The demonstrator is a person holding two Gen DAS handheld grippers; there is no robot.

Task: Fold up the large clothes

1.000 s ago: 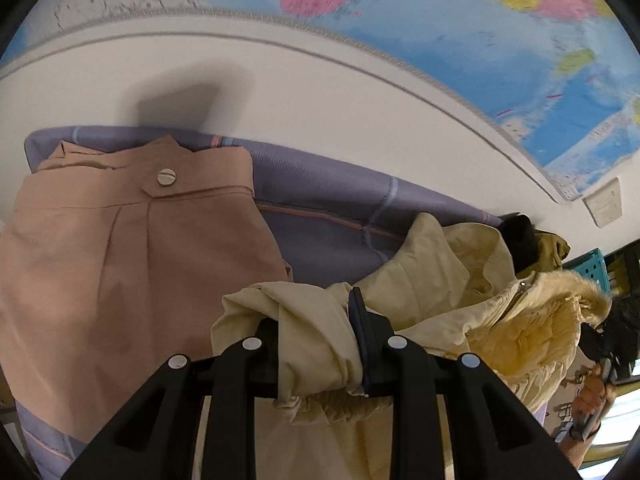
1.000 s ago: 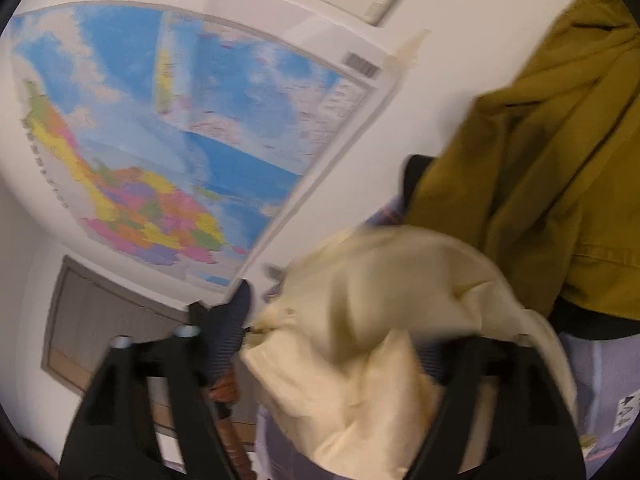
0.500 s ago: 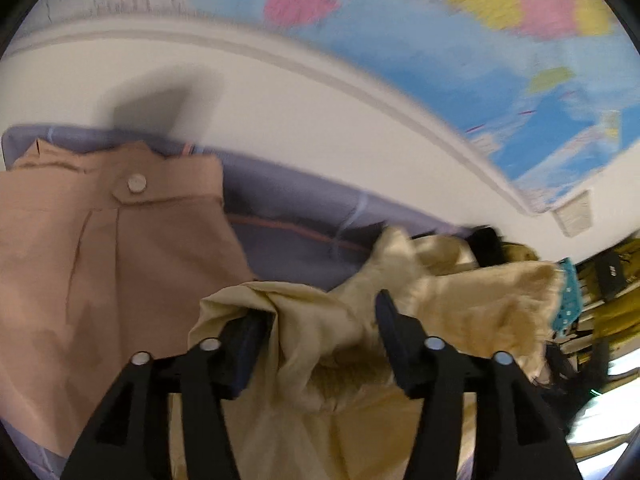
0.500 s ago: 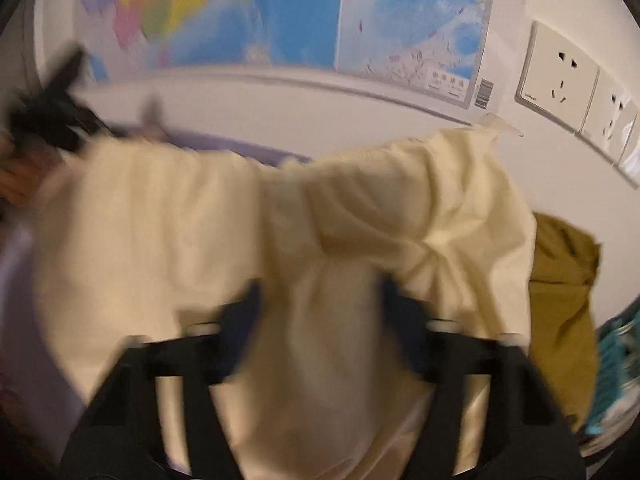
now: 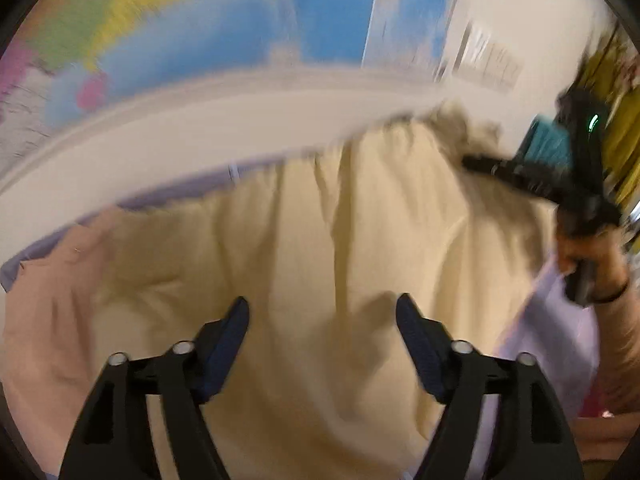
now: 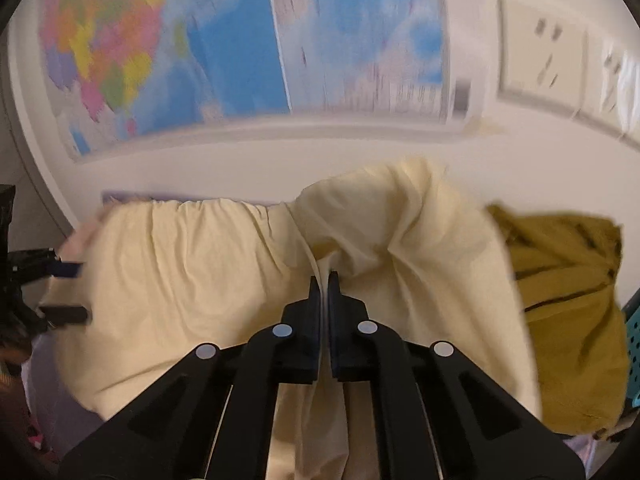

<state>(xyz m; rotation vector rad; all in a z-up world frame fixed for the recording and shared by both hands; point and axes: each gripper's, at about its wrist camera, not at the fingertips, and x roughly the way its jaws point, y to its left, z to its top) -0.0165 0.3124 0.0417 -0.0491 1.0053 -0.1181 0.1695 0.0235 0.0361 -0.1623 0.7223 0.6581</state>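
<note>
Left wrist view, badly blurred: the left gripper (image 5: 322, 312) stands wide, nothing between its fingers, over the pale yellow garment (image 5: 340, 248) spread across the lavender bedsheet (image 5: 552, 320). A peach garment (image 5: 44, 300) lies at the sheet's left end. The right gripper (image 5: 504, 170) bites the yellow cloth's far right edge, it seems.

Right wrist view: the right gripper (image 6: 324, 280) is closed narrow on a fold of the pale yellow garment (image 6: 192, 264). An olive garment (image 6: 568, 300) lies just beside it, right. A map (image 6: 240, 48) hangs on the wall behind.

Matt cream cloth garment (image 6: 240, 264), matt black plastic right claw (image 6: 324, 280), glossy paper map (image 6: 248, 40)
</note>
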